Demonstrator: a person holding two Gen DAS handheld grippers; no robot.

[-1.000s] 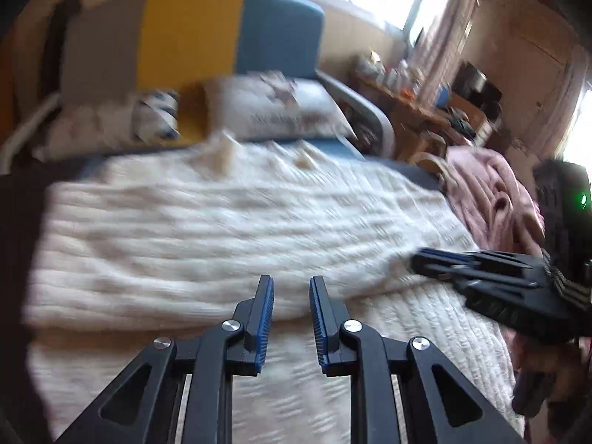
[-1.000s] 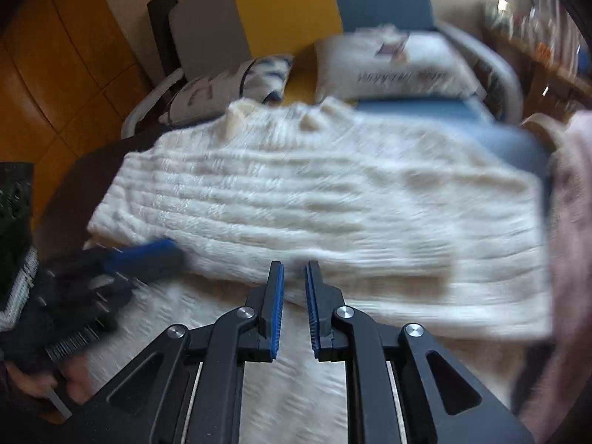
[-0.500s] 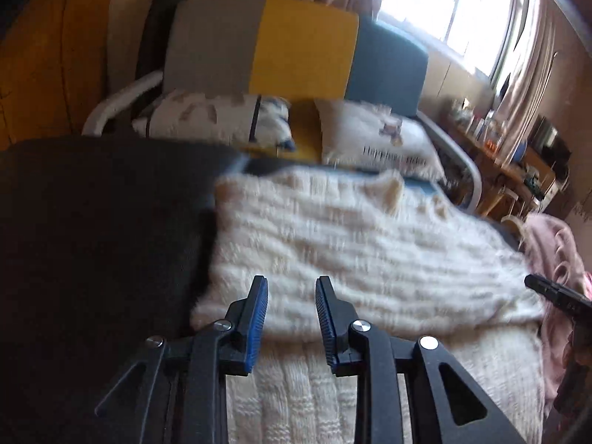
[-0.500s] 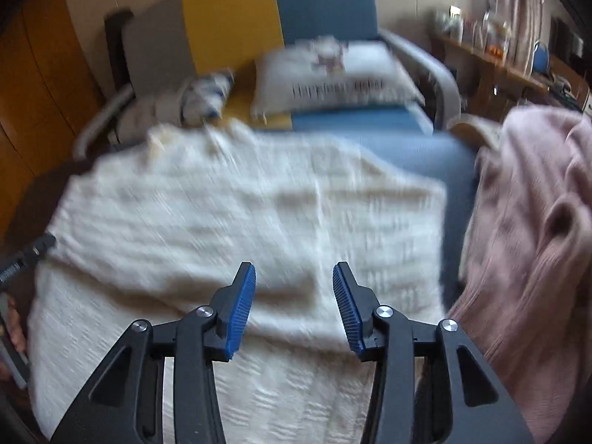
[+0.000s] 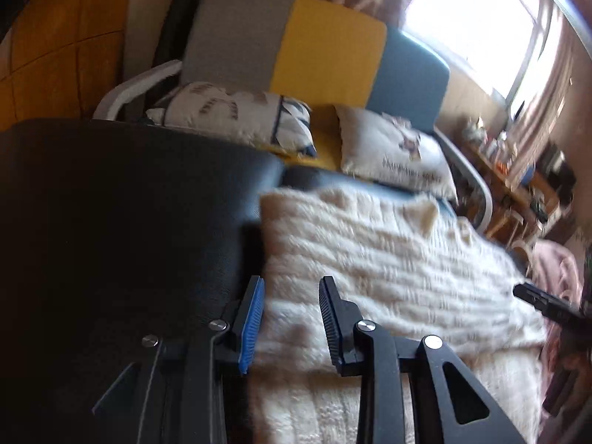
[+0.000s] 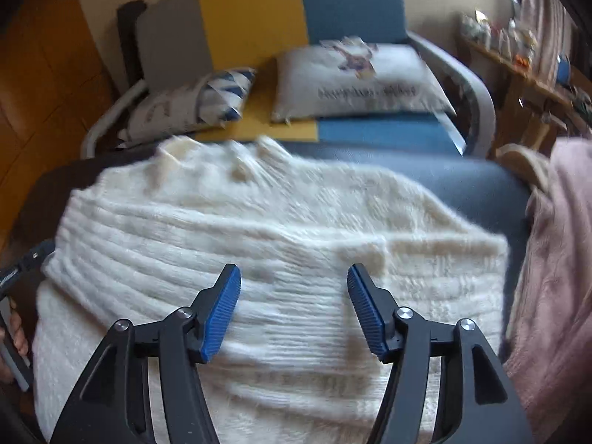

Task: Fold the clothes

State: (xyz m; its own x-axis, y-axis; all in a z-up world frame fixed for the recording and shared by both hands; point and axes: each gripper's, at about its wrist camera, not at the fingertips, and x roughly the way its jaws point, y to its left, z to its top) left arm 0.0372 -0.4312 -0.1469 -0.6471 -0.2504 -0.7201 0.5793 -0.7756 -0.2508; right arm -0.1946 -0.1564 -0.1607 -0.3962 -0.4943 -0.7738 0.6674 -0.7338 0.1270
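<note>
A cream knitted sweater [image 5: 388, 266] [image 6: 259, 244] lies spread on a dark padded surface [image 5: 111, 222], with one layer folded over another. My left gripper [image 5: 290, 296] hovers over the sweater's left edge, its jaws opening and nothing between them. Over the sweater's middle, my right gripper [image 6: 294, 288] has its jaws opening wide, with only cloth below and nothing gripped. The right gripper's tip also shows at the right of the left wrist view, and the left one's tip at the left of the right wrist view.
A pink garment [image 6: 555, 259] lies heaped to the right of the sweater. Behind stands a grey, yellow and blue sofa [image 5: 325, 48] with two cushions [image 6: 355, 77]. A cluttered wooden shelf [image 5: 518, 170] runs under the window at the right.
Both grippers have opened; the right one much wider. The left gripper slid to the sweater's left edge, bringing the dark surface into view. The right gripper shifted right, toward the pink garment.
</note>
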